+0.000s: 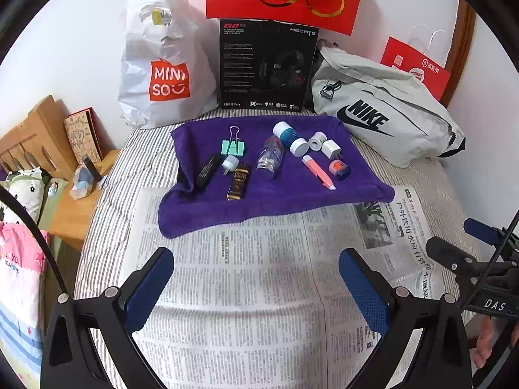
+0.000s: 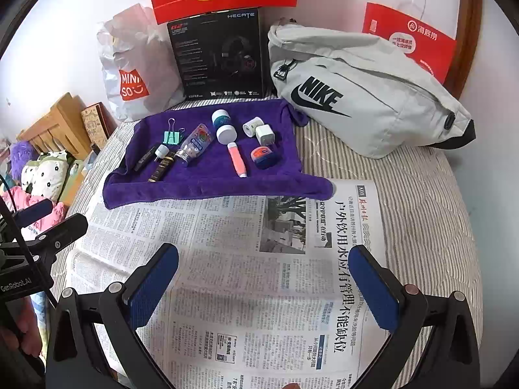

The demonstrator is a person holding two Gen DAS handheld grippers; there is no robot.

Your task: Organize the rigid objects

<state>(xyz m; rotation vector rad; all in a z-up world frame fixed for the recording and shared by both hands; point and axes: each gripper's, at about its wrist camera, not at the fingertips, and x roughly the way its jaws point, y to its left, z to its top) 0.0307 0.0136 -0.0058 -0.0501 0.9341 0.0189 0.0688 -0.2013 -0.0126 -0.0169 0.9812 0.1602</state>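
Both grippers wide open, empty, above a newspaper on the bed.
Left gripper (image 1: 256, 278) and right gripper (image 2: 266, 275): jaws spread, holding nothing, over newspaper (image 1: 259, 275). Beyond: purple towel (image 1: 269, 201) bearing binder clip (image 1: 233, 147), clear bottle (image 1: 271, 159), pink pen (image 1: 318, 171), white chargers (image 1: 331, 149), black tube (image 1: 238, 183). Behind: grey bag (image 1: 389, 113).

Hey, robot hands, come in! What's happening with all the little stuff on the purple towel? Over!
Left gripper open, empty. Right gripper open, empty, both over the newspaper. Small items untouched on the purple towel. Nothing in the way.
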